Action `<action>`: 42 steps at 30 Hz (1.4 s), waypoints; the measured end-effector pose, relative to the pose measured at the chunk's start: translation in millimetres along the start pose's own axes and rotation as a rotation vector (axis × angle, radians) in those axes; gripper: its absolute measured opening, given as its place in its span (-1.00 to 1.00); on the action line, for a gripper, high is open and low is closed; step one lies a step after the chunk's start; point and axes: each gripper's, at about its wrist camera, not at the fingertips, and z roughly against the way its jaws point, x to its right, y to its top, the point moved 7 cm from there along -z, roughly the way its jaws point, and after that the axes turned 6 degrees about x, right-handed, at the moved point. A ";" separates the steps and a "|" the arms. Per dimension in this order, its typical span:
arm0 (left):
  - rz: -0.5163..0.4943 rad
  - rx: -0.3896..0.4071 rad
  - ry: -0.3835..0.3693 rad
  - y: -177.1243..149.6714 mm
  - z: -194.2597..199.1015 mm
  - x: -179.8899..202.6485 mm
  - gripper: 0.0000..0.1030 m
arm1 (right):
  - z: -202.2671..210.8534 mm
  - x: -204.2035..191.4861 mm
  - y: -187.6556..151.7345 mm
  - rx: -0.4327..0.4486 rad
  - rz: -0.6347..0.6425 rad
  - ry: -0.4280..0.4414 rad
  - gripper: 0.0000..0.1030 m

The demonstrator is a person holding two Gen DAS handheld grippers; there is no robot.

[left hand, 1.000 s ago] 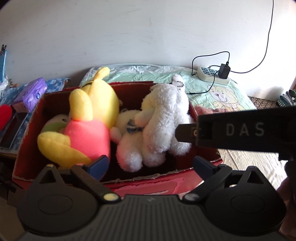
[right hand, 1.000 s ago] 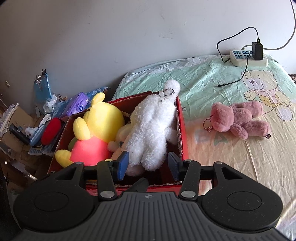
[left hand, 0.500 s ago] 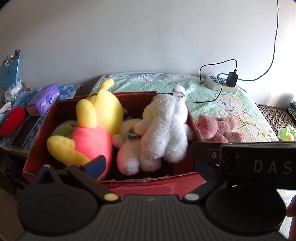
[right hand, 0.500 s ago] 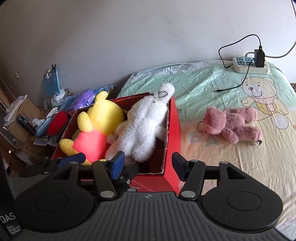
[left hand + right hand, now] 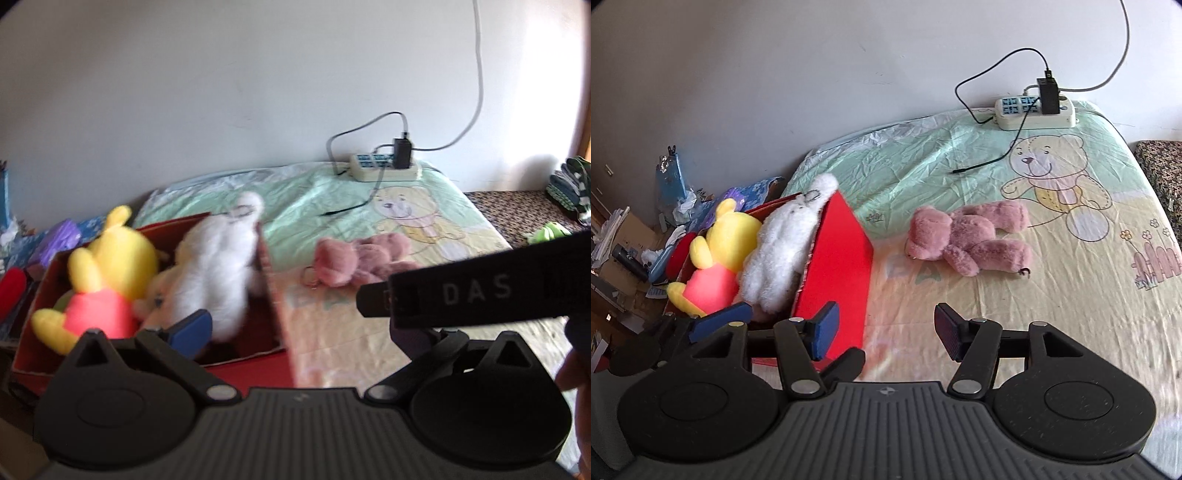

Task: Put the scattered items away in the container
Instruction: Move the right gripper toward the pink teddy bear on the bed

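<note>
A red cardboard box (image 5: 834, 266) sits on the bed's left edge and holds a yellow bear in a pink shirt (image 5: 716, 254) and a white plush (image 5: 783, 251); it also shows in the left wrist view (image 5: 273, 295). A pink teddy bear (image 5: 967, 236) lies on the sheet right of the box, also seen in the left wrist view (image 5: 354, 258). My right gripper (image 5: 882, 332) is open and empty, low over the sheet in front of the pink bear. My left gripper (image 5: 299, 328) is open and empty by the box; its right finger is hidden behind the right gripper's body (image 5: 480, 291).
A white power strip (image 5: 1034, 110) with a black charger and cable lies at the bed's far edge by the wall. Clutter, a blue bag (image 5: 670, 177) and cardboard sit on the floor left of the box. A patterned seat (image 5: 1160, 158) stands at the right.
Both grippers have swung right, away from over the box toward the pink bear. The right gripper's jaws have opened wider. The toys in the box have not moved.
</note>
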 end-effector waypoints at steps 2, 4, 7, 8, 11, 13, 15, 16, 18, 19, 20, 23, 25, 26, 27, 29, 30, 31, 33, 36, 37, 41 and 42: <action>-0.004 -0.015 -0.041 -1.3 -5.5 15.8 0.98 | 0.1 15.2 2.4 0.001 -0.008 -0.010 0.17; 0.007 -0.041 -0.083 -4.3 -13.5 30.2 0.98 | -1.9 31.2 4.5 -0.008 -0.023 -0.015 0.17; 0.027 -0.076 -0.107 -9.4 -29.4 49.0 0.98 | -6.0 52.0 10.1 -0.011 -0.032 -0.018 0.17; 0.035 -0.084 -0.110 -11.0 -35.0 53.5 0.97 | -8.5 58.7 12.5 -0.013 -0.030 -0.024 0.17; 0.064 -0.104 -0.104 -15.0 -53.4 63.7 0.97 | -20.3 78.9 20.3 -0.029 -0.030 -0.029 0.17; 0.081 -0.116 -0.089 -17.7 -66.8 69.2 0.97 | -29.8 92.1 25.7 -0.048 -0.031 -0.028 0.17; 0.105 -0.140 -0.077 -20.8 -80.7 73.4 0.97 | -38.2 101.5 31.8 -0.061 -0.017 -0.030 0.17; 0.121 -0.151 -0.076 -22.0 -86.5 75.0 0.97 | -43.1 105.2 35.7 -0.066 -0.003 -0.028 0.16; 0.153 -0.168 -0.068 -24.1 -98.4 77.3 0.98 | -53.8 111.5 42.0 -0.083 0.020 -0.031 0.16; 0.161 -0.173 -0.059 -24.9 -103.8 78.6 0.98 | -60.0 114.5 45.3 -0.092 0.033 -0.025 0.16; 0.166 -0.176 -0.049 -25.4 -108.6 79.5 0.98 | -66.2 117.0 48.1 -0.103 0.044 -0.016 0.16; 0.198 -0.182 -0.027 -26.3 -124.0 80.3 0.98 | -88.2 124.2 54.4 -0.146 0.077 0.001 0.15; 0.241 -0.177 -0.002 -25.5 -134.9 78.0 0.98 | -101.7 129.1 58.4 -0.168 0.099 0.000 0.14; 0.263 -0.172 0.020 -25.2 -140.1 76.1 0.98 | -107.3 130.7 61.3 -0.173 0.110 0.004 0.14; 0.286 -0.171 0.048 -24.6 -145.8 73.8 0.98 | -113.1 131.7 64.5 -0.179 0.118 0.011 0.14; 0.325 -0.177 0.074 -23.5 -156.5 71.1 0.98 | -124.1 131.8 71.6 -0.183 0.134 0.027 0.14; 0.336 -0.185 0.089 -23.0 -162.8 71.0 0.98 | -128.6 130.7 74.2 -0.182 0.144 0.036 0.14; 0.343 -0.190 0.103 -22.7 -168.1 71.0 0.98 | -133.5 129.2 76.7 -0.182 0.155 0.044 0.14; 0.362 -0.189 0.130 -22.8 -176.5 69.4 0.98 | -145.6 125.8 81.4 -0.183 0.169 0.059 0.14; 0.393 -0.181 0.180 -23.1 -186.3 64.4 0.98 | -161.9 122.5 88.6 -0.180 0.157 0.087 0.13; 0.411 -0.181 0.194 -23.4 -189.3 61.3 0.98 | -166.4 121.4 91.6 -0.176 0.149 0.097 0.13; 0.520 -0.187 0.198 -24.1 -197.0 47.9 0.98 | -185.3 120.8 99.7 -0.174 0.129 0.126 0.13; 0.545 -0.185 0.195 -23.0 -197.7 45.4 0.98 | -190.1 121.4 100.3 -0.181 0.121 0.133 0.13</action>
